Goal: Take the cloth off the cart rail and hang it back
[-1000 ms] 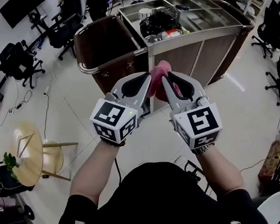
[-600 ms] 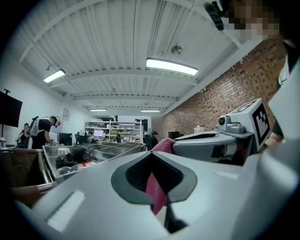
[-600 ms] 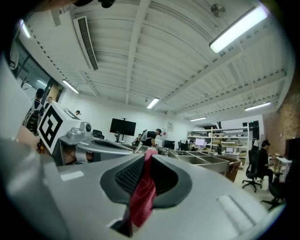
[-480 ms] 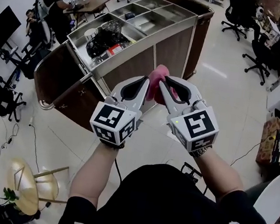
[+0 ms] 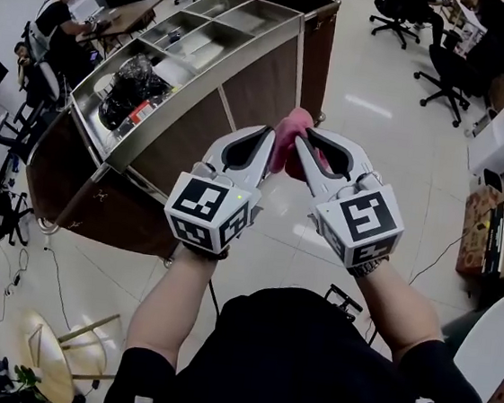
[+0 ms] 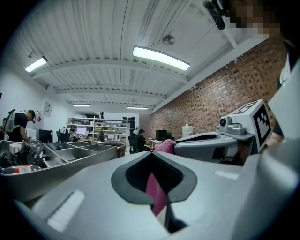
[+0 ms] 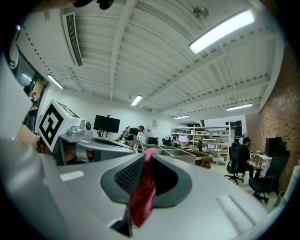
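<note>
The jaws of the left gripper (image 5: 261, 148) and the right gripper (image 5: 309, 148) both clench the pink cloth (image 5: 293, 123), held up right of the cart (image 5: 247, 83). It is best to hold the cloth stretched and drape it evenly over the rail (image 5: 47, 225).

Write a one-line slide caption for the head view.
Left gripper and right gripper together pinch a pink cloth, held up near the cart.

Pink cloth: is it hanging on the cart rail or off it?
Off it. The left gripper and right gripper both clamp the cloth, bunched in the air beside the cart.
</note>
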